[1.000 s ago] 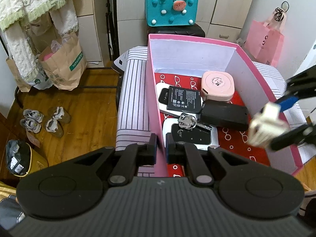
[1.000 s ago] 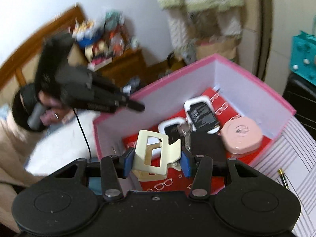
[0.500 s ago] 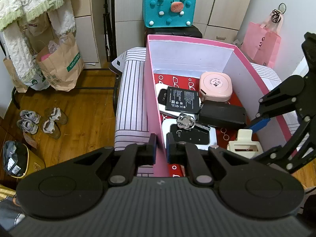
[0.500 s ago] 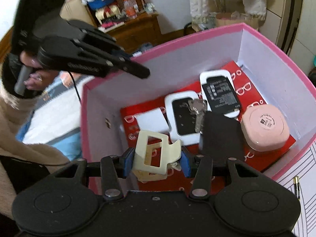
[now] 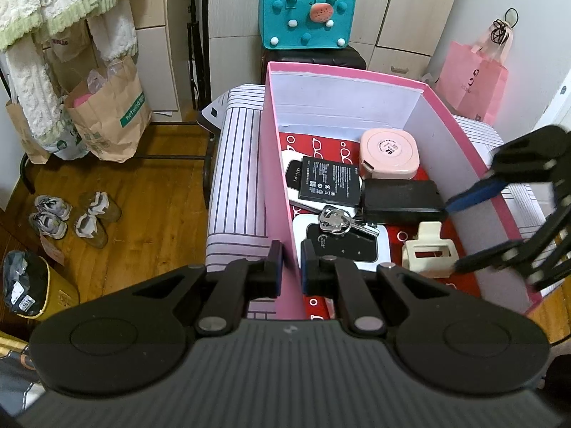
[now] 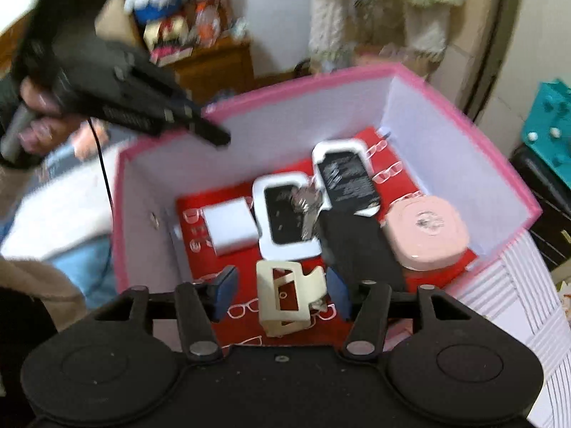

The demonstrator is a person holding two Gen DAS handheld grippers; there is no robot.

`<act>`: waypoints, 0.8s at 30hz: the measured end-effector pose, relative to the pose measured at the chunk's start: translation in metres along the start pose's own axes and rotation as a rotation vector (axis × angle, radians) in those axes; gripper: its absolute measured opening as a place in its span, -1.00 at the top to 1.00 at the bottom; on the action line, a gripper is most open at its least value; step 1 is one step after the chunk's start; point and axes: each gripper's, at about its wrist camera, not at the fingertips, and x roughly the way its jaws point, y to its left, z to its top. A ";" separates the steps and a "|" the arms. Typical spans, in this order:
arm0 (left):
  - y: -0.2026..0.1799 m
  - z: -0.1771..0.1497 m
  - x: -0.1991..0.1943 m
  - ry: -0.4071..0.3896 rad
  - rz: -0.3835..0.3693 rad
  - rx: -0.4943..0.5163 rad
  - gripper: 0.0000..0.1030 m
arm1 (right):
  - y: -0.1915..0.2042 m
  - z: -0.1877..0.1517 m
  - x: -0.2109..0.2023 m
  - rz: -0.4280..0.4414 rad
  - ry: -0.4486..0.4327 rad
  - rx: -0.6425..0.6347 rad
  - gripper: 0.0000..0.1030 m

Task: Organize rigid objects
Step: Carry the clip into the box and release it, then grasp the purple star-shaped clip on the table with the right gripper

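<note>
A pink box [image 5: 274, 164] with a red patterned floor holds a cream hair clip [image 5: 428, 249], a pink square case [image 5: 387, 155], a black wallet [image 5: 403, 201], keys [image 5: 335, 219], a black battery [image 5: 328, 182] and a white router [image 5: 342, 249]. My left gripper [image 5: 289, 267] is shut on the box's left wall. My right gripper [image 6: 282, 287] is open, its blue pads either side of the hair clip [image 6: 285, 294], which lies on the box floor. The right gripper also shows in the left wrist view [image 5: 474, 228].
The box sits on a striped cloth [image 5: 239, 178]. A teal felt bag [image 5: 307, 14] stands behind it, a pink bag [image 5: 474, 82] at the right, paper bags [image 5: 107, 117] and shoes [image 5: 71, 217] on the wooden floor at the left. A white block [image 6: 228, 228] lies in the box.
My right gripper carried the hair clip down into the box, then opened and let it go on the floor of the box. My left gripper stayed on the box wall.
</note>
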 end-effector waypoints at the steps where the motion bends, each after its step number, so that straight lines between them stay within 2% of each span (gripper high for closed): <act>1: 0.000 0.000 0.000 -0.001 0.000 -0.001 0.83 | -0.001 -0.003 -0.012 -0.007 -0.032 0.016 -0.20; 4: -0.001 -0.001 0.000 -0.004 -0.001 -0.004 0.83 | -0.007 -0.016 -0.043 -0.046 -0.121 0.063 -0.21; 8: 0.000 -0.002 -0.001 -0.012 0.002 -0.015 0.83 | -0.018 -0.046 -0.080 -0.169 -0.252 0.123 -0.25; 10: 0.002 -0.002 -0.002 -0.013 -0.002 -0.025 0.83 | -0.028 -0.059 -0.087 -0.249 -0.284 0.180 -0.25; 12: 0.004 -0.002 -0.002 -0.016 -0.008 -0.031 0.83 | -0.045 -0.075 -0.092 -0.294 -0.293 0.287 -0.25; 16: 0.002 -0.003 -0.003 -0.015 0.003 -0.033 0.84 | -0.077 -0.107 -0.094 -0.309 -0.280 0.434 -0.25; 19: 0.001 -0.002 -0.003 -0.012 0.011 -0.036 0.85 | -0.095 -0.130 -0.084 -0.312 -0.266 0.494 -0.25; 24: -0.001 -0.003 -0.004 -0.016 0.025 -0.052 0.86 | -0.114 -0.161 -0.058 -0.263 -0.274 0.547 -0.25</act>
